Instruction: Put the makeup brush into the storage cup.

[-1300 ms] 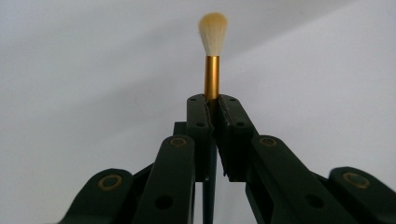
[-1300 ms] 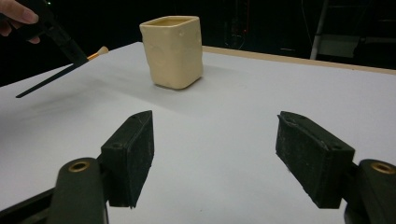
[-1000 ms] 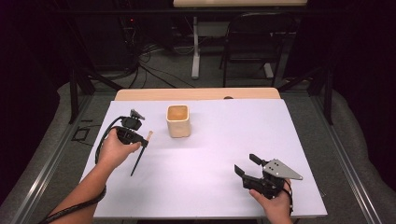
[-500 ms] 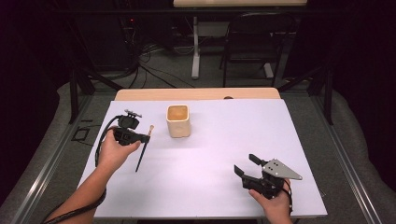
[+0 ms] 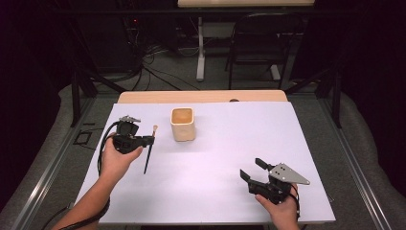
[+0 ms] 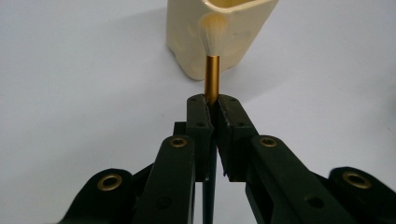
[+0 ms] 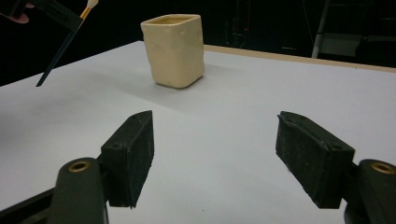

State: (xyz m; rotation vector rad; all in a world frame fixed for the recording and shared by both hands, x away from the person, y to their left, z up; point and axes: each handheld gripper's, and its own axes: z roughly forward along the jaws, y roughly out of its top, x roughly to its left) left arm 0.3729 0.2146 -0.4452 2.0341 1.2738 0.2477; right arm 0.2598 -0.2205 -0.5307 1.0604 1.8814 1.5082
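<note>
My white-topped table [image 5: 306,143] sits on grey floor [image 5: 335,110]. At twelve o'clock stands a pale desk [image 5: 239,3]; at one o'clock, a dark folding chair [image 5: 261,45]. Cables [image 5: 158,67] sprawl at eleven o'clock.

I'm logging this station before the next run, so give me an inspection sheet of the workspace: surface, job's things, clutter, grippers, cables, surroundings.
Surface: white table top, with a bare wooden strip along its far edge.
Job's things: brush with a black handle, gold ferrule and pale bristles, held off the table; cream square cup standing upright to its right.
Clutter: nothing seen.
Grippers: left gripper shut on the brush just below the ferrule; right gripper open, holding nothing, at the near right of the table.
Cables: a black cable loops from the left gripper; more cables on the floor behind the table.
Surroundings: dark room, a folding chair and table legs behind.
</note>
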